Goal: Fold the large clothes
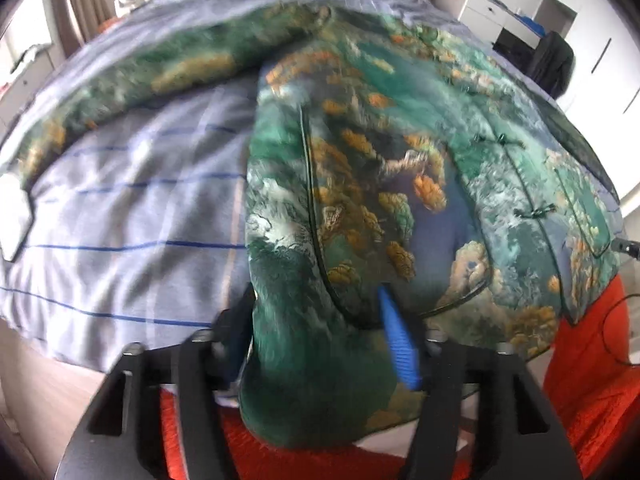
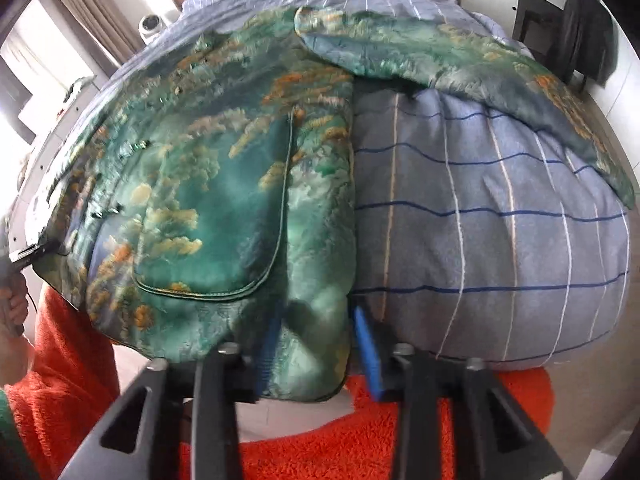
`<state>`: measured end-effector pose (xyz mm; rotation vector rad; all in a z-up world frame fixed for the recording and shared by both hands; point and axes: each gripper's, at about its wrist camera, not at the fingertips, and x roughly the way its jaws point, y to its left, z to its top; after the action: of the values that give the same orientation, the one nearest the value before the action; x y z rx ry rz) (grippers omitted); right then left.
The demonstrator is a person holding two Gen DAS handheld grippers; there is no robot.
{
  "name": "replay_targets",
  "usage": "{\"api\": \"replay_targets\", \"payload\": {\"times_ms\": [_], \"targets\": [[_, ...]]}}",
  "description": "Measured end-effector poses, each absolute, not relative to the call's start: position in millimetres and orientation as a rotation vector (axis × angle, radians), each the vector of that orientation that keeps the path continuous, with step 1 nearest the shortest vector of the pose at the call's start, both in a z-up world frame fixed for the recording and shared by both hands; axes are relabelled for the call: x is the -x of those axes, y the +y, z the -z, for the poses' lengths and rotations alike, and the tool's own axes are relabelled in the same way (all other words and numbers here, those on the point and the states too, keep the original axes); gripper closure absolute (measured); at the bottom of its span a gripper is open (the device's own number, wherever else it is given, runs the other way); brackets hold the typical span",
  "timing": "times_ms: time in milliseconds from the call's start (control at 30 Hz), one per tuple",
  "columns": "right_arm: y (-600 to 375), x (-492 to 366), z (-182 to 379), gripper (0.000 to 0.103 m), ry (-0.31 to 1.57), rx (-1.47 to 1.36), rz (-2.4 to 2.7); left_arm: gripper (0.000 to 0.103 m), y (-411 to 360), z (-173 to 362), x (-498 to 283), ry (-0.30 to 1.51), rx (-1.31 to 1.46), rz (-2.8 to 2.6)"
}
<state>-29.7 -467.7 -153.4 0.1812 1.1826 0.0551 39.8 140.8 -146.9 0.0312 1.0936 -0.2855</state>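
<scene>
Two hem corners at bed's (image 1: 120,208) near edge: left gripper (image 1: 316,332) and right gripper (image 2: 320,344), half-open astride jacket (image 1: 380,168); pinch both evenly before lifting.

Each claw is built of matte black angular arms with triangular cut-outs, joined by silver bolts. The left claw (image 1: 320,336) shows one ribbed bright blue pad (image 1: 398,344); the other is mostly hidden. The right claw (image 2: 320,350) carries two blue pads (image 2: 368,354). The person wears a fuzzy orange-red garment (image 2: 72,360) with a green edge at the frame's corner.
</scene>
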Motion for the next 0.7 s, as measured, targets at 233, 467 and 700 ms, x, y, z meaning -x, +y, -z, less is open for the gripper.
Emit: {"api": "replay_targets", "payload": {"times_ms": [233,467,700], "targets": [[-452,49,82,0.034,0.988,0.072,0.061,0.006,140,71,-26,0.884,0.003,0.252],[-407,40,14,0.025,0.649,0.221,0.109,0.002,88,10,-42,0.675,0.012,0.231],[-378,17,-8,0.023,0.501,0.102,0.07,0.001,34,13,-66,0.657,0.024,0.203]]}}
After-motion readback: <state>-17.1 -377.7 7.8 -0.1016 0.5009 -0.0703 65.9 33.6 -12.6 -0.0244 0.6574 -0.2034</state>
